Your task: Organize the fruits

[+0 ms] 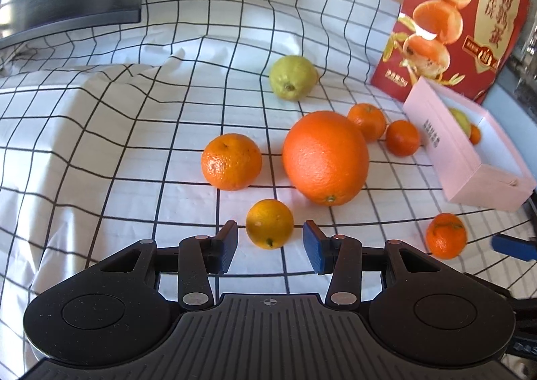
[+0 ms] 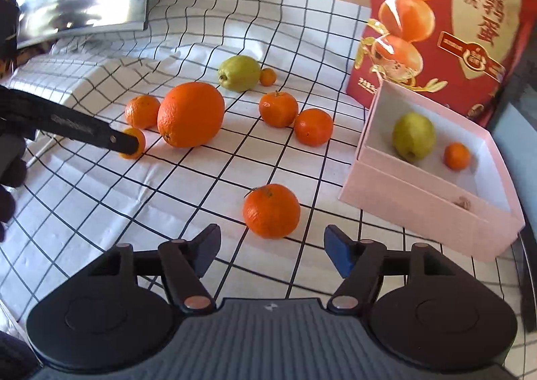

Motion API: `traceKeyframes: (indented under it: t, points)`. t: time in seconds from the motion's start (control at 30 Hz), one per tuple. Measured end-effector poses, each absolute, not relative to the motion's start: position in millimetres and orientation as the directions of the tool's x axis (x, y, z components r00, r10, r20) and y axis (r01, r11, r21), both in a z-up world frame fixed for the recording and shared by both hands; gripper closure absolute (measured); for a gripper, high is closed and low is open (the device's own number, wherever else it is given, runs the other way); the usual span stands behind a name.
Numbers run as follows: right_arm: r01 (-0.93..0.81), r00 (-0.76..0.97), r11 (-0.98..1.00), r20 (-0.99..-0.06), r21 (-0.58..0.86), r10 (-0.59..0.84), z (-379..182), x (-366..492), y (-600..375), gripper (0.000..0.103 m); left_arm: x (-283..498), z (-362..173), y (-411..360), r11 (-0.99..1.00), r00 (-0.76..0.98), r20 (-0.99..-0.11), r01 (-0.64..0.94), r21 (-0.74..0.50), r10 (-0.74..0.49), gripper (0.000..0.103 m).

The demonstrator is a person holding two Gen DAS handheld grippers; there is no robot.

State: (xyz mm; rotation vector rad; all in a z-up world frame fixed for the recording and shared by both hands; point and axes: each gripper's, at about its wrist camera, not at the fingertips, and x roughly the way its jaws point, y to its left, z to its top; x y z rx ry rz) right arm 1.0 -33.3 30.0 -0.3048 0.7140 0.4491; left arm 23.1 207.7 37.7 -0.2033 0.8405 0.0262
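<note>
Looking through the left wrist camera, we are seeing the left gripper [image 1: 270, 234] held low over the checked cloth [image 1: 100, 152], its jaws standing apart on either side of a small yellow-orange citrus [image 1: 269, 223]. The pads are not pressing on the fruit; a gap is showing at each side. Just beyond it the large orange [image 1: 325, 157] is lying, with a mandarin [image 1: 231, 161] to its left and two smaller mandarins [image 1: 367, 121] touching each other at its far right. A green guava [image 1: 292, 76] is sitting farther back. The pink box [image 1: 470, 175] is standing at the right, in front of the red fruit carton [image 1: 449, 21], and a lone mandarin [image 1: 446, 235] is lying near its near corner.

Switching to the right wrist camera, we are seeing the right gripper [image 2: 272, 246] with its jaws open and nothing between them. The lone mandarin [image 2: 271, 210] is lying just beyond the fingertips. The pink box [image 2: 419, 192] at the right is holding a second guava [image 2: 414, 140] and a small mandarin [image 2: 457, 155], set apart from each other. At the far left, the left gripper's finger [image 2: 87, 133] is crossing in front of the small citrus [image 2: 136, 142].
</note>
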Motion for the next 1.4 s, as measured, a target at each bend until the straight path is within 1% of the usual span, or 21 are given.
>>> traceKeyframes:
  t: [0.27, 0.4, 0.47, 0.6, 0.73, 0.8, 1.2, 1.37, 1.4]
  points:
    - [-0.462, 0.661, 0.883, -0.698, -0.089, 0.275, 28.6, -10.3, -46.4, 0.034, 32.5, 32.1, 201.1, 0.991, 0.672, -0.74, -0.079, -0.109, -0.028, 0.056]
    - [-0.449, 0.659, 0.889, -0.707, -0.094, 0.258, 25.2, -13.2, -51.4, 0.034, 34.6, 29.2, 198.0, 0.996, 0.669, -0.743, -0.053, -0.069, -0.016, 0.065]
    - [-0.441, 0.66, 0.892, -0.708, -0.096, 0.25, 24.5, -13.3, -53.0, 0.034, 33.5, 29.5, 197.3, 0.997, 0.667, -0.745, -0.048, -0.067, -0.018, 0.065]
    - [-0.423, 0.669, 0.901, -0.704, -0.097, 0.238, 24.5, -10.1, -54.8, 0.034, 27.0, 32.3, 196.6, 0.991, 0.652, -0.754, -0.027, -0.129, -0.08, 0.065]
    - [-0.418, 0.67, 0.905, -0.702, -0.086, 0.243, 24.7, -4.2, -54.2, 0.034, 14.3, 38.3, 190.8, 0.975, 0.614, -0.769, 0.003, -0.224, -0.179, 0.065]
    - [-0.422, 0.663, 0.903, -0.705, -0.076, 0.251, 24.5, -0.2, -52.7, 0.034, 6.0, 42.1, 183.4, 0.969, 0.605, -0.768, 0.026, -0.247, -0.212, 0.065]
    - [-0.467, 0.643, 0.883, -0.705, -0.051, 0.3, 20.9, 26.9, -29.8, 0.034, -17.3, 46.4, 159.7, 0.958, 0.544, -0.794, 0.073, -0.279, -0.273, 0.065]
    - [-0.457, 0.608, 0.889, -0.732, -0.005, 0.308, 14.0, 46.3, -23.9, 0.034, -23.2, 47.7, 154.8, 0.964, 0.536, -0.804, 0.086, -0.25, -0.256, 0.065]
    - [-0.461, 0.602, 0.888, -0.735, 0.0, 0.312, 13.0, 47.7, -23.1, 0.036, -23.7, 48.2, 154.3, 0.965, 0.536, -0.805, 0.087, -0.248, -0.255, 0.065]
